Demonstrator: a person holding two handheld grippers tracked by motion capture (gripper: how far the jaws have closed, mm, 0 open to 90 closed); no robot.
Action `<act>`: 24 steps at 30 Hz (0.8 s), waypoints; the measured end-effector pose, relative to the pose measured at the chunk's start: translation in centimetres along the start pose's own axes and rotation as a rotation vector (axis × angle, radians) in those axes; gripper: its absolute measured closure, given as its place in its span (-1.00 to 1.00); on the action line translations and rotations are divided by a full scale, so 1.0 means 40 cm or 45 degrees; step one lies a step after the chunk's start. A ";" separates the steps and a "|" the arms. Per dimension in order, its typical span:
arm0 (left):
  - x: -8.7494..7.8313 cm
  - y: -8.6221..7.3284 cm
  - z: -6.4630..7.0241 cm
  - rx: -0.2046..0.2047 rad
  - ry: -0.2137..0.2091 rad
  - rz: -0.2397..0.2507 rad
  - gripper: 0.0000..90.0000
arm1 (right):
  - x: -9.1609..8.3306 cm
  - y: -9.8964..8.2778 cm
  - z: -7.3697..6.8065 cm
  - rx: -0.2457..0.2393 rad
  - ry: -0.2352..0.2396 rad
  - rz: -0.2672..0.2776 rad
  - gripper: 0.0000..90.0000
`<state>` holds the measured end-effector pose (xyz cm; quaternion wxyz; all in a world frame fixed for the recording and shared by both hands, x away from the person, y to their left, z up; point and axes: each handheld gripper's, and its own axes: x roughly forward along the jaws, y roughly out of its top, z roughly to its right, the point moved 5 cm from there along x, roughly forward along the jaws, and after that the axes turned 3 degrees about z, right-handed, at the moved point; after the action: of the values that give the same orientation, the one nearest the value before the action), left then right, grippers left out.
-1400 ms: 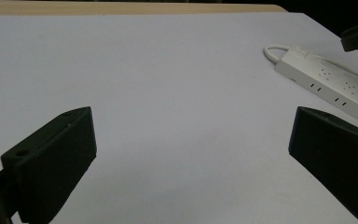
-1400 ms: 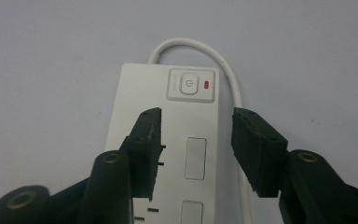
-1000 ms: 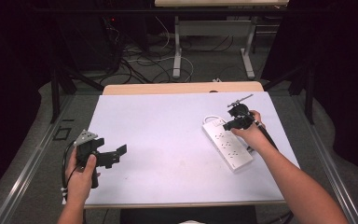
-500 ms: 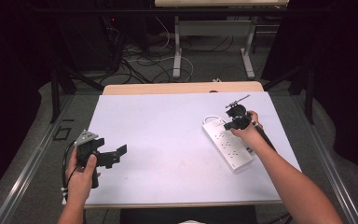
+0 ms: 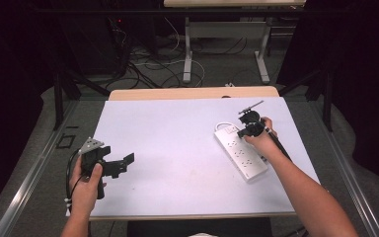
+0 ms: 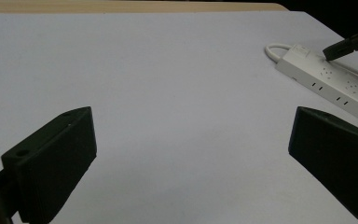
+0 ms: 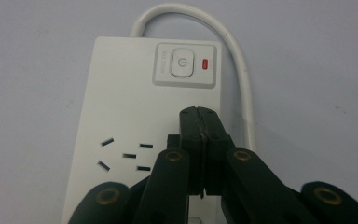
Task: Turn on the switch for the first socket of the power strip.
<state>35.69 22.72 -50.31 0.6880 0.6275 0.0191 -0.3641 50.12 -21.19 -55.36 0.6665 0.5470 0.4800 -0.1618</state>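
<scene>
A person sits at a white table (image 5: pixel 177 148) with a gripper in each hand. In the high view the left gripper (image 5: pixel 121 164) is at the lower left of the frame, near the table's front left corner, held in the left hand (image 5: pixel 86 180). Its jaws stand wide apart; in the left gripper view they rise at the two bottom corners of the frame with bare table top between them and nothing in their grasp.

A white power strip (image 5: pixel 240 153) lies flat on the right half of the table in the high view, running at a slant from centre right down toward the lower right. Its white cord (image 7: pixel 223 42) loops out of the switch end and bends back along one side. In the right gripper view the round power button (image 7: pixel 182 63) sits in the upper middle of the frame, with a small red light (image 7: pixel 205 63) just beside it.

The right gripper (image 7: pixel 200 116) has its jaws pressed together, holding nothing. Their tips hang over the strip's face just below the button; I cannot tell whether they touch it. The right hand (image 5: pixel 259 140) is over the strip's far end in the high view.
</scene>
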 end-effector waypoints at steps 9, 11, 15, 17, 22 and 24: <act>-0.001 0.000 0.000 0.000 0.000 -0.001 -0.98 | 0.003 -0.001 0.002 -0.011 0.005 0.004 1.00; -0.001 0.000 0.000 0.001 0.000 -0.001 -0.98 | 0.006 0.000 0.000 -0.005 0.008 0.026 1.00; -0.001 0.000 0.000 0.002 0.000 -0.002 -0.98 | 0.004 -0.001 0.000 -0.006 -0.004 0.008 1.00; -0.001 0.000 0.000 0.002 0.001 -0.002 -0.98 | 0.006 -0.001 0.001 -0.008 0.011 0.028 0.99; -0.002 0.000 0.000 0.001 0.000 -0.003 -0.98 | 0.004 -0.005 0.005 0.024 0.026 0.029 0.98; -0.001 0.000 0.000 0.002 0.000 -0.002 -0.98 | 0.003 -0.006 0.007 0.026 0.027 0.028 0.98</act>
<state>35.66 22.75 -50.29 0.6872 0.6281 0.0193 -0.3645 50.14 -21.48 -55.62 0.6577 0.5606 0.4791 -0.1535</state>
